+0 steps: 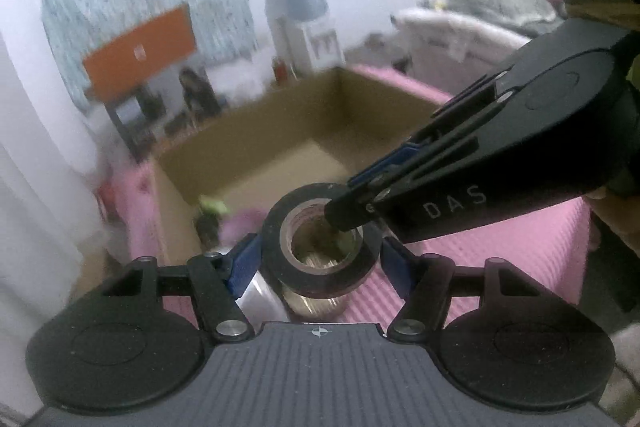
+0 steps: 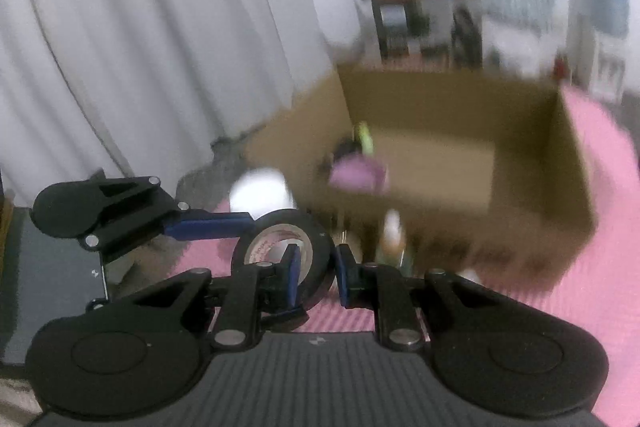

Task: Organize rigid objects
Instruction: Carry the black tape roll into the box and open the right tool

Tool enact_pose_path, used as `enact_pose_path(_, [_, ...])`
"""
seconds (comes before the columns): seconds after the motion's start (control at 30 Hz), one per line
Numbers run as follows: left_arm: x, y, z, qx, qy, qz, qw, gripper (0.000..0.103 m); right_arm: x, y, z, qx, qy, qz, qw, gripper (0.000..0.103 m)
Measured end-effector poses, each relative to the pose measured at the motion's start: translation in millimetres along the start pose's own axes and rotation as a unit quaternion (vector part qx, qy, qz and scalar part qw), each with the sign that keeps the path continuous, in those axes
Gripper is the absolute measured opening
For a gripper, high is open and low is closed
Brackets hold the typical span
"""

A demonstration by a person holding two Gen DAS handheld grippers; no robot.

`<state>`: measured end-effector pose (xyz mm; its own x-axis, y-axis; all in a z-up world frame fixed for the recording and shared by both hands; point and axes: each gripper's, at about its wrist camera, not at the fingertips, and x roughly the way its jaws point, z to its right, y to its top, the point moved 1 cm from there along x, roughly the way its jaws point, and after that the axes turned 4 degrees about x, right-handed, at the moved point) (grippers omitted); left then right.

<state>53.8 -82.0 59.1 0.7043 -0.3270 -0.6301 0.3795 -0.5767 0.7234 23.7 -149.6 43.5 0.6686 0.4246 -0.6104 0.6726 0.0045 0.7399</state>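
Black and shiny, the roll of tape sits right between the two blue fingers of the left gripper. In the left wrist view the fingers stand on either side of the roll, very near its round outside. I cannot tell if both of them press on it.

The right gripper comes in from the side. Its two fingers are close together and pinch the wall of the roll. One finger is inside the hole and the other is on the outside. In the right wrist view the roll stands on its edge, so you can look through the hole.

The tape is up in the air above a pink mat. Under it there is a gold, shiny thing, too blurry to name.

Behind the tape is an open brown cardboard box. It sits on the pink mat. Inside it are a purple thing and a green thing.
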Motion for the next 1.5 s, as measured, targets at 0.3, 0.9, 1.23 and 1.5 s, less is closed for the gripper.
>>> enact_pose_path(0.3, [78.8, 65.8, -57.4, -0.018, -0.037, -0.065, 0.9971, 0.066, 45.5, 93.4, 55.3, 0.028, 0.028, -0.043, 0.998, 0.021])
enact_pose_path(0.9, [244.3, 66.4, -101.9, -0.051, -0.056, -0.235, 0.969, 0.066, 218.0, 129.3, 166.6, 0.13, 0.04, -0.178, 0.975, 0.021])
enact_pose_path(1.23, [252.1, 69.1, -108.1, -0.058, -0.039, -0.235, 0.9693, 0.074, 253.6, 129.9, 176.4, 0.161, 0.051, -0.185, 0.968, 0.023])
enact_pose_path(1.5, [187.7, 85.8, -104.9, -0.06, -0.013, -0.159, 0.9853, 0.084, 168.2, 135.1, 170.2, 0.17, 0.069, -0.102, 0.978, 0.027])
